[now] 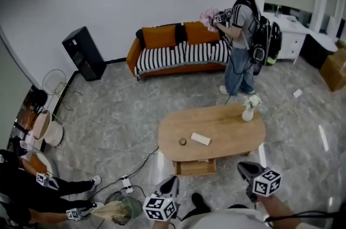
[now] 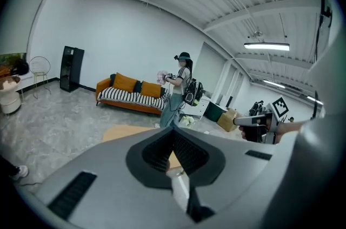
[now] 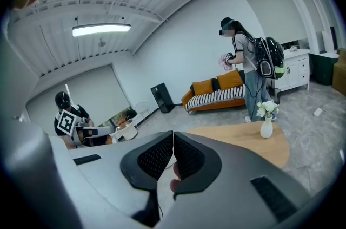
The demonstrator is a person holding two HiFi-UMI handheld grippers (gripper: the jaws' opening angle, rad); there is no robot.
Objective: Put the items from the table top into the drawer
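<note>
An oval wooden coffee table (image 1: 227, 136) stands on the grey floor ahead of me. On its top lie a white flat box (image 1: 200, 139) and a small round brown thing (image 1: 183, 142). A white vase with flowers (image 1: 248, 111) stands at its right end and shows as the vase (image 3: 266, 126) in the right gripper view. A drawer (image 1: 195, 167) under the near edge stands slightly pulled out. My left gripper (image 1: 172, 184) is shut and empty near the table's front left. My right gripper (image 1: 244, 169) is shut and empty at the front right. Both hover short of the table.
A person with a backpack (image 1: 240, 33) stands beyond the table by an orange striped sofa (image 1: 181, 52). A black speaker (image 1: 84, 53) is at the back left. A seated person (image 1: 32, 190) with grippers is at the lower left. Cables and a power strip (image 1: 127, 184) lie on the floor.
</note>
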